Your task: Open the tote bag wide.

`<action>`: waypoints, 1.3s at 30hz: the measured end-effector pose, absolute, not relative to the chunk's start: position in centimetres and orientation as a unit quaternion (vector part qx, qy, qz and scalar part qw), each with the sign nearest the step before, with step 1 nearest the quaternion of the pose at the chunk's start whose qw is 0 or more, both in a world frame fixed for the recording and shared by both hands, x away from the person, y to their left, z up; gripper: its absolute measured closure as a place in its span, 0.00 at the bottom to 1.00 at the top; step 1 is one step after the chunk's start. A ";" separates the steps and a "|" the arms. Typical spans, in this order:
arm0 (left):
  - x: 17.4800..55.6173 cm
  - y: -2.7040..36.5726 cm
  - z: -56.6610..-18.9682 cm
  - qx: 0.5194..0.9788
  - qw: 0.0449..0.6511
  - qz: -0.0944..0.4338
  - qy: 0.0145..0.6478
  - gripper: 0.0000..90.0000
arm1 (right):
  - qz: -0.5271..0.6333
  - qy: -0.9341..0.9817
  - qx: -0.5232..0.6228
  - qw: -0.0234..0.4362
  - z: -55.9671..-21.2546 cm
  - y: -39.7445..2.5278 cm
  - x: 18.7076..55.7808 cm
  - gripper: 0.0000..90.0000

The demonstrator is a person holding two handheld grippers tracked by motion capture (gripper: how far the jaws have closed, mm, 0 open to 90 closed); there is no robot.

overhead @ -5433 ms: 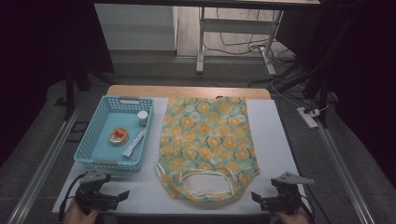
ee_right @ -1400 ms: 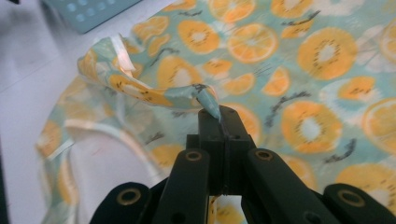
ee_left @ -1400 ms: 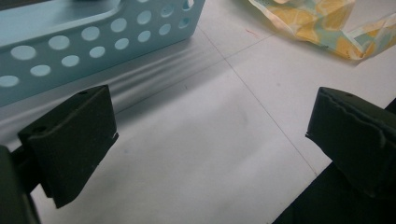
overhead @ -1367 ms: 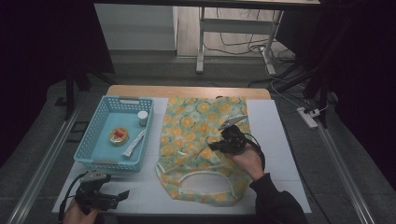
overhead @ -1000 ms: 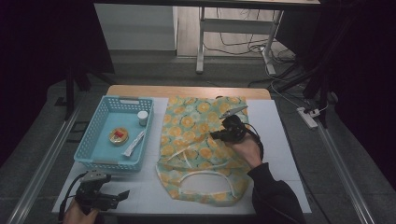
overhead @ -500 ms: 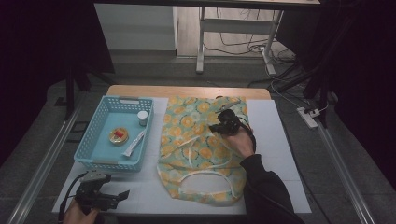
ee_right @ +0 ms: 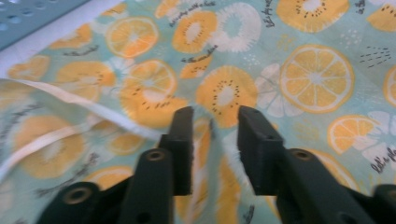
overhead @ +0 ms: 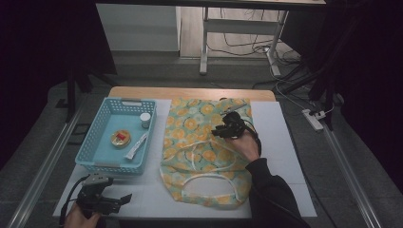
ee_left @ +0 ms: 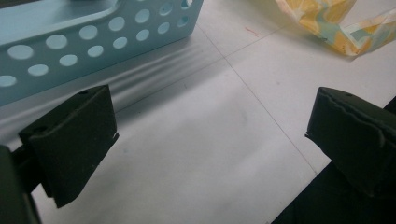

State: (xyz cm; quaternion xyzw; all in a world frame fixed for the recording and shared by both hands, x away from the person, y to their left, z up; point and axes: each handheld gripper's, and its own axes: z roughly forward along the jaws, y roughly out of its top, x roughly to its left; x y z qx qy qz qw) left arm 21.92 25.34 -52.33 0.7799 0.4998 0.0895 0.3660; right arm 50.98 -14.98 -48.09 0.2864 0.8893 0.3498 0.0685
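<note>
Pinching a raised fold of the citrus-print bag (overhead: pixel 204 142) at frame centre, the right gripper (ee_right: pixel 212 128) should lift slowly, keeping cloth between its jaws; left gripper (ee_left: pixel 205 135) rests spread wide, lower left.

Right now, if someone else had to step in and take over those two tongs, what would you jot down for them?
Right tongs: pinched on a fold of the fruit-print bag, out over its far half; the cloth is bunched between the jaws.
Left tongs: open, holding nothing, low over the white mat at the near left corner, just in front of the blue basket.
In the basket: a small jar, a round tin and a tube, all untouched.
Done: one layer of the bag is gripped.
Left, as it looks: probably open the bag and load the basket items.
</note>
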 end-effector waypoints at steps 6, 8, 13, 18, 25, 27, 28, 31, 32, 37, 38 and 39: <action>21.9 25.3 -52.3 0.780 0.364 0.088 0.501 0.02 | 0.358 0.888 0.278 0.079 -46.7 -15.4 49.1 0.44; 21.9 25.3 -52.3 0.780 0.364 0.089 0.502 0.02 | 0.358 0.888 0.277 0.079 -46.6 -15.4 48.8 0.39; 21.9 25.3 -52.3 0.780 0.365 0.090 0.500 0.02 | 0.355 0.892 0.268 0.079 -46.5 -15.0 47.3 0.24; 21.9 25.3 -52.3 0.780 0.364 0.089 0.502 0.02 | 0.342 0.903 0.252 0.066 -47.2 -14.9 45.6 0.20; 21.9 25.3 -52.3 0.779 0.364 0.089 0.502 0.02 | 0.334 0.913 0.229 0.057 -48.3 -15.1 43.6 0.16; 21.9 25.3 -52.3 0.779 0.364 0.089 0.502 0.02 | 0.329 0.915 0.227 0.054 -48.9 -15.0 43.2 0.13; 21.9 25.3 -52.3 0.779 0.364 0.089 0.502 0.02 | 0.323 0.917 0.227 0.051 -49.2 -15.0 43.0 0.12; 21.9 25.3 -52.3 0.780 0.364 0.089 0.501 0.02 | 0.306 0.924 0.223 0.051 -50.1 -14.8 42.6 0.09; 21.9 25.3 -52.3 0.780 0.364 0.090 0.501 0.02 | 0.302 0.926 0.223 0.050 -50.4 -14.8 42.5 0.08; 21.9 25.3 -52.3 0.780 0.364 0.089 0.501 0.02 | 0.287 0.931 0.218 0.050 -51.6 -14.4 42.3 0.03; 21.9 25.3 -52.3 0.780 0.364 0.089 0.501 0.02 | 0.286 0.932 0.216 0.052 -51.8 -14.4 42.2 0.03; 21.9 25.3 -52.3 0.780 0.364 0.089 0.501 0.02 | 0.283 0.933 0.215 0.052 -51.9 -14.3 42.1 0.02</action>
